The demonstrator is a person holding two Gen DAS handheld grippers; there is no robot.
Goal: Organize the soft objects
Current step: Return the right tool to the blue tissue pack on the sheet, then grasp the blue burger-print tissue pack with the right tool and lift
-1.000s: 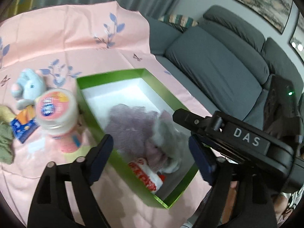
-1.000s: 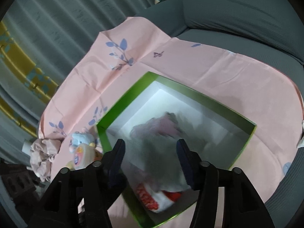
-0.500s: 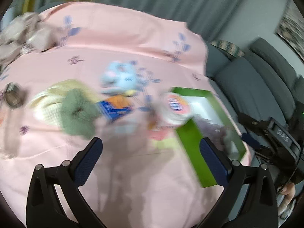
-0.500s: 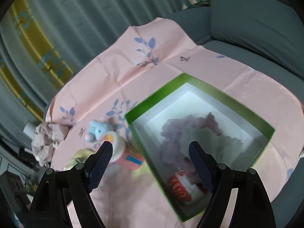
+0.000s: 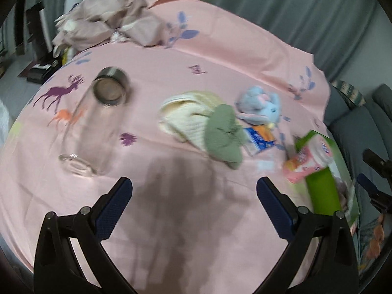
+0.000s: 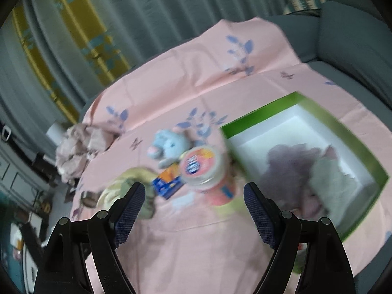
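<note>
Reaching with your wide-open, empty left gripper (image 5: 194,191) for the crumpled green cloth (image 5: 224,136), you could knock the tall clear glass tumbler (image 5: 94,127) nearby.

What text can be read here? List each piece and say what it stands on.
None can be read.
Round jar lid: blue printed label, too blurred.
Blue and orange packet: print too blurred.
Red and white item in the green box: mostly hidden, unreadable.

motion blur smears the green box (image 6: 355,152), its purple and grey soft things (image 6: 306,171) indistinct; pink tub's label (image 6: 196,163) unreadable.
</note>
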